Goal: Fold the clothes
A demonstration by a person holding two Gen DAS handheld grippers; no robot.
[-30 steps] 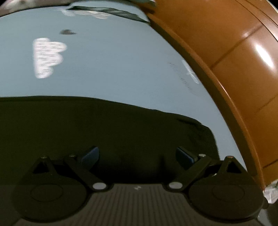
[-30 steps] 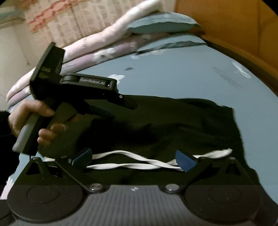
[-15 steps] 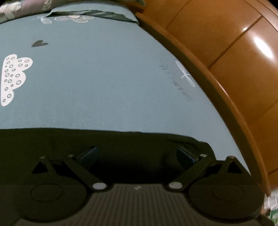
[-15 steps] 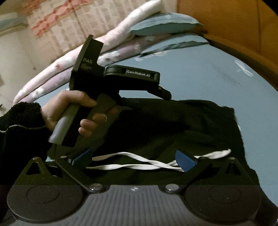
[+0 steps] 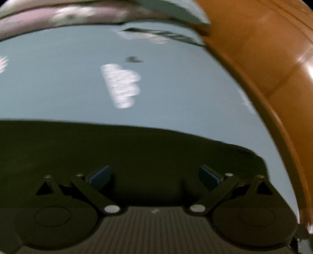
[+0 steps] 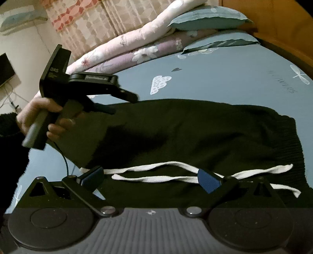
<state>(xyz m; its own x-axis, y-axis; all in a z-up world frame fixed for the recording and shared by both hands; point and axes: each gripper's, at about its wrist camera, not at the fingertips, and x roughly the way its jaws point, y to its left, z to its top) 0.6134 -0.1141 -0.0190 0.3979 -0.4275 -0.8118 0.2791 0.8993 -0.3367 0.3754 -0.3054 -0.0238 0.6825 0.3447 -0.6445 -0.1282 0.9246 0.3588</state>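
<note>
Blue printed bedsheet (image 6: 225, 78) bordered by an orange wooden bed frame (image 5: 264, 58); folded quilts (image 6: 127, 50) and pillows (image 6: 207, 17) at the far end; patterned curtain (image 6: 93, 21) behind.

Motion blur is smearing the left wrist view, leaving the white print (image 5: 121, 86) on the bedsheet (image 5: 58, 82) unreadable. The right gripper's body is covering the black garment's (image 6: 195, 132) near edge, and its drawstring (image 6: 176, 172) is passing behind the fingers.
</note>
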